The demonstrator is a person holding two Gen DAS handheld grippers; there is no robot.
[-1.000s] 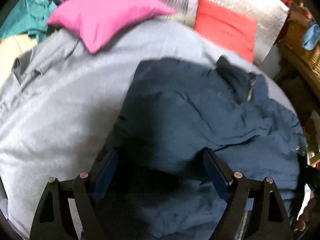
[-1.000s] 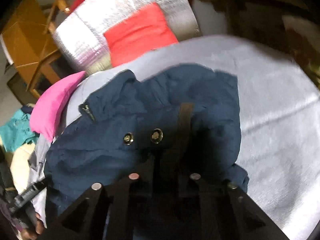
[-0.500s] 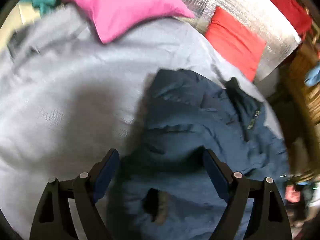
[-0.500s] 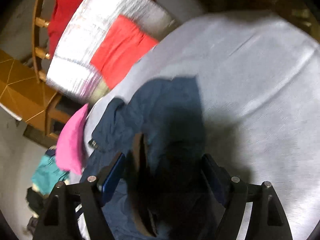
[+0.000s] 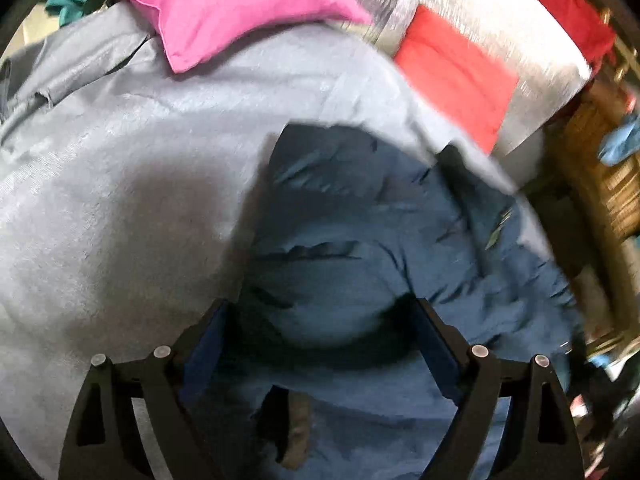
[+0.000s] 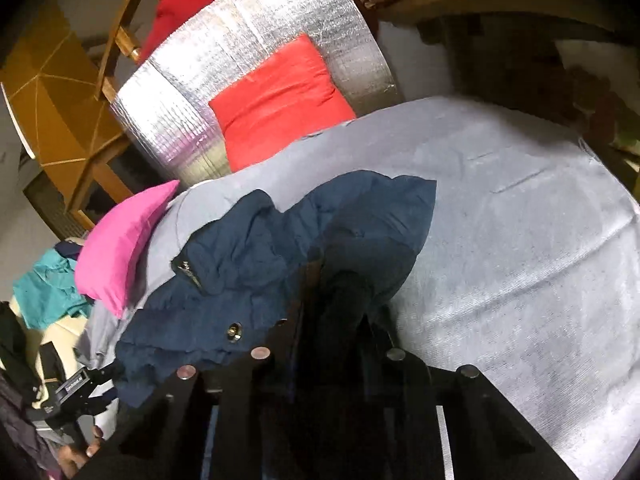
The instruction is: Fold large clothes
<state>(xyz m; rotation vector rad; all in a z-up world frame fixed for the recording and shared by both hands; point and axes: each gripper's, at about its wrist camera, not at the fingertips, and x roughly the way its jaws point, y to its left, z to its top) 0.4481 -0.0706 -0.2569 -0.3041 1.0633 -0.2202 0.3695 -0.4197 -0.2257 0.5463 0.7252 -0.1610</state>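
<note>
Navy jacket (image 6: 280, 248) on grey sheet (image 6: 520, 248), pink pillow (image 6: 116, 248) beside

garment lying on the bed, cushions lying behind it

the jacket (image 6: 280, 264) is lying crumpled on the bed (image 6: 520, 240); one pillow (image 6: 116, 248) is sitting to its left, another pillow (image 6: 280, 100) is leaning behind it against a padded roll (image 6: 240, 40).

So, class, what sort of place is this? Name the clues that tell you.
Probably a bedroom at home. A navy jacket lies on a bed spread with a grey sheet, pink pillow and red cushion at its head, and a wooden chair stands behind.
</note>
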